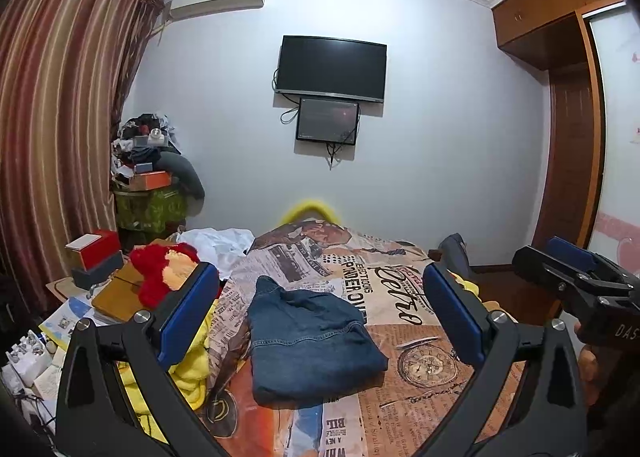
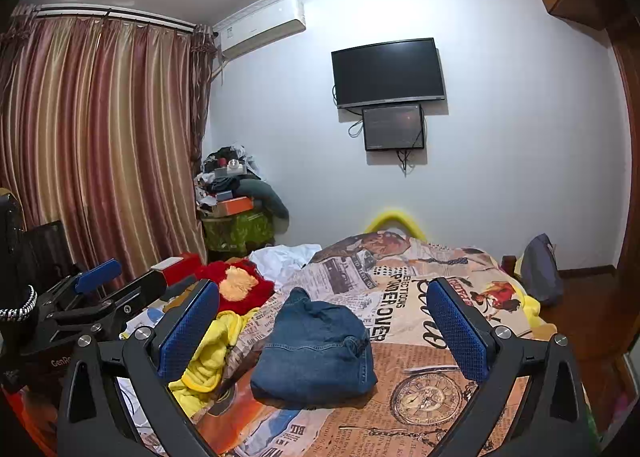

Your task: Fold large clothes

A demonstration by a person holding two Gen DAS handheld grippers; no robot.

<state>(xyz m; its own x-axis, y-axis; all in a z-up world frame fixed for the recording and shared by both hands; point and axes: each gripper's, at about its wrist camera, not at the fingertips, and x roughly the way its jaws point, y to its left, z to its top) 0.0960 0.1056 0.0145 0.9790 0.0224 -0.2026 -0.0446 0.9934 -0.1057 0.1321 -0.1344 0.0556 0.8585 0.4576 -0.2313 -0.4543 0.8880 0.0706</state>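
Note:
A blue denim garment (image 1: 312, 341) lies folded into a compact bundle on the newspaper-print bedspread (image 1: 404, 285); the same denim bundle (image 2: 316, 349) fills the middle of the right wrist view. My left gripper (image 1: 320, 305) hovers above and short of it, open, nothing between its blue pads. My right gripper (image 2: 324, 321) is also open and empty, held above the bed beside the left one. The right gripper's body (image 1: 576, 277) shows at the right edge of the left wrist view, and the left gripper's body (image 2: 92, 305) at the left of the right wrist view.
A yellow blanket (image 1: 192, 369) bunches along the bed's left side, with a red plush (image 1: 160, 269) and white cloth (image 1: 220, 245) behind. A cluttered side table holds a red box (image 1: 96, 249) and books. A grey bag (image 2: 540, 269) sits at the bed's right. Striped curtains (image 2: 100, 137) hang left.

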